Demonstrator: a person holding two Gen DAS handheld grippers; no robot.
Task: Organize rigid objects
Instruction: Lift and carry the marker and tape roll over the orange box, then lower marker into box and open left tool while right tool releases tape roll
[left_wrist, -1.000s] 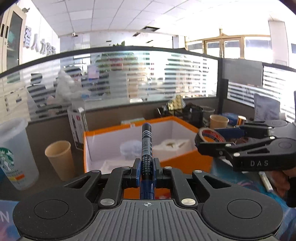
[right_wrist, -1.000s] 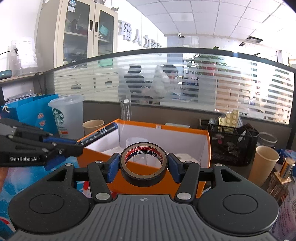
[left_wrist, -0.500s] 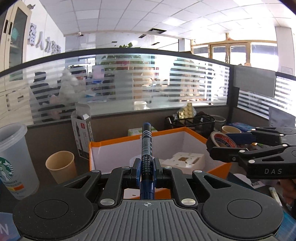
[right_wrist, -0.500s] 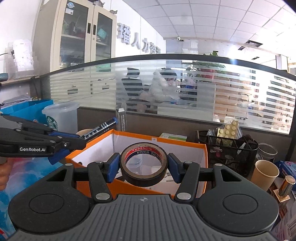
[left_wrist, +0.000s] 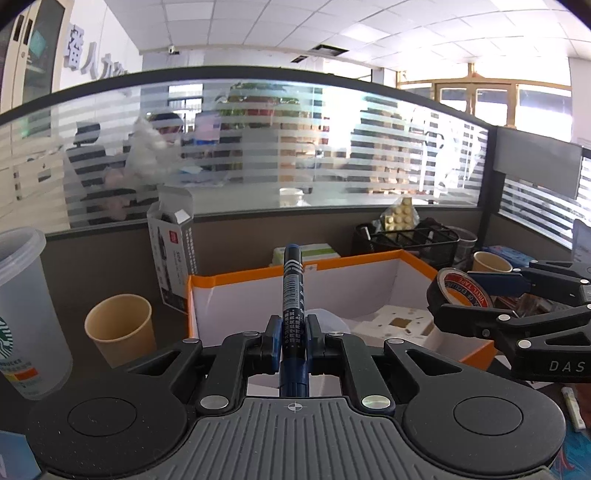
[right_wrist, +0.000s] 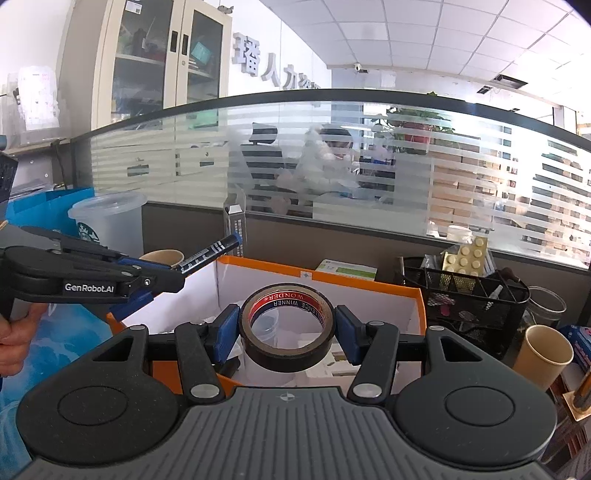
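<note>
on the office desk (left_wrist: 166, 325) before us, an orange box (left_wrist: 417, 260) with white inner walls stands open near the middle. to its left we see a tan paper cup (left_wrist: 120, 332), a clear lidded plastic cup (left_wrist: 26, 314) with a green logo, and an upright opened carton (left_wrist: 171, 254) against the partition. to the right sit a black mesh organizer (right_wrist: 465, 299), another paper cup (right_wrist: 543, 354) and a blue patterned mat (right_wrist: 66, 347) on the near left.
</note>
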